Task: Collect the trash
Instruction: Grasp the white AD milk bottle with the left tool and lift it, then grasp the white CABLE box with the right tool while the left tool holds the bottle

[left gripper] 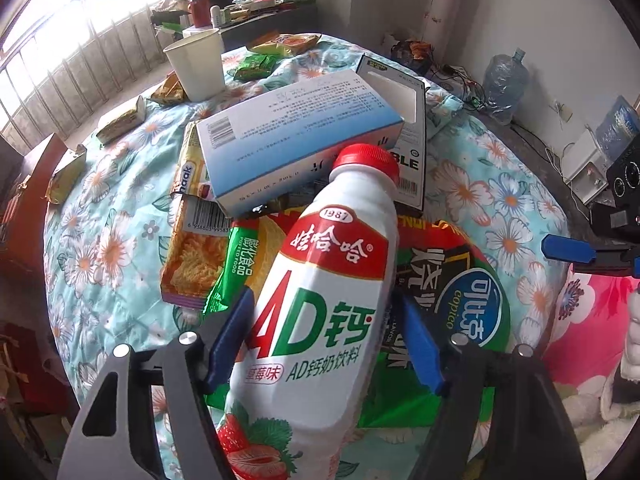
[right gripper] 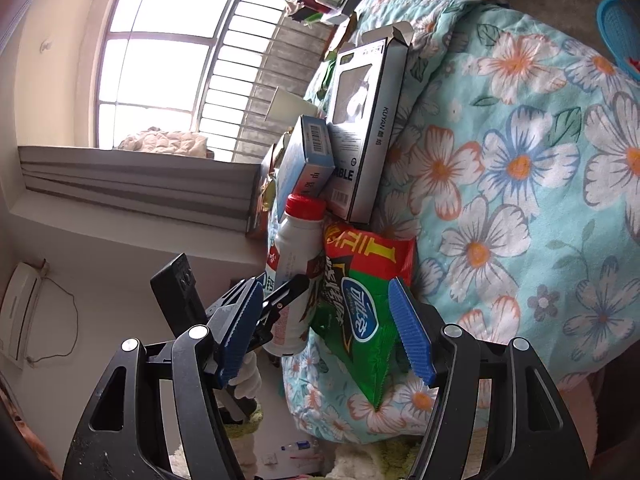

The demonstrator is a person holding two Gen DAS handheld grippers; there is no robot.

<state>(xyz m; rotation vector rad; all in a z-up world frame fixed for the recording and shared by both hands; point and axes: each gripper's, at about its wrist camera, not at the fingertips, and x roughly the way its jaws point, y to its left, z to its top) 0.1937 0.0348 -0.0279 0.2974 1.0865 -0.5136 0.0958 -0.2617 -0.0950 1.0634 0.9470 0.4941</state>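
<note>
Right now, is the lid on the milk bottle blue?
No, the milk bottle wears a red lid; the left wrist view shows it plainly, just below the pale blue box.

Left tool angles steeply down, jaws spread wide; right tool tilts gently down, jaws apart.

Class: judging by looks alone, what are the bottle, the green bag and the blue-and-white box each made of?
Bottle: probably plastic, smooth and glossy, with a printed wrap label and ribbed red cap.
Green bag: likely plastic film, shiny and creased, catching light along its folds.
Blue-and-white box: seemingly thin cardboard, smooth printed finish, with sharp folded edges and a barcode.
</note>
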